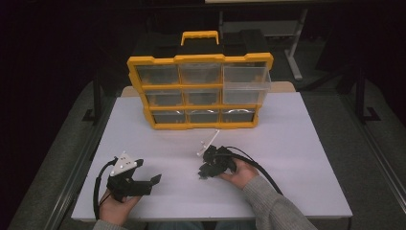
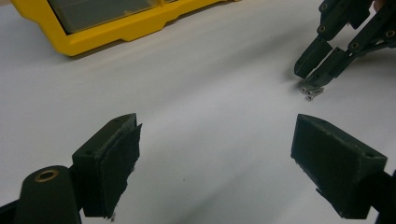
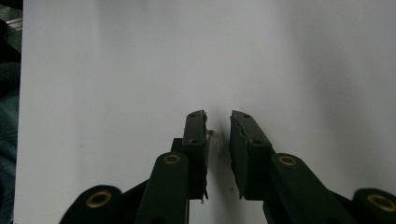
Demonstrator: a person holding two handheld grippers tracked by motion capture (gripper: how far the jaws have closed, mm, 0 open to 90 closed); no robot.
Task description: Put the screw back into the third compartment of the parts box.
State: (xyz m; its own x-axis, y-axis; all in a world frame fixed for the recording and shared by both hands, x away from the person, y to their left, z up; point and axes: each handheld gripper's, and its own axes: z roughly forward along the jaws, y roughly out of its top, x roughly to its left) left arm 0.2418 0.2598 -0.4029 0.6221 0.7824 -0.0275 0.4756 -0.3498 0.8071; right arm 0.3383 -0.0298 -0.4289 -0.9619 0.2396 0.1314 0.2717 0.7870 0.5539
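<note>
Two small metal screws [image 2: 312,91] lie together on the white table [image 1: 297,158]. My right gripper [image 1: 203,175] points down at them in the middle of the table, its tips [image 2: 310,77] right at the screws. In the right gripper view its jaws [image 3: 218,114] stand a narrow gap apart, with bare table between them and a tiny bit of metal [image 3: 211,133] beside the left pad. My left gripper [image 1: 148,171] rests at the front left, held low and pointing toward the right one. Its jaws [image 2: 217,123] are wide open with nothing between them.
A yellow organiser [image 1: 201,91] with clear drawers stands upright at the back of the table, and its lower corner [image 2: 107,32] is in the left gripper view. Its top right drawer [image 1: 246,84] is pulled out. Cables trail from both grippers toward the front edge.
</note>
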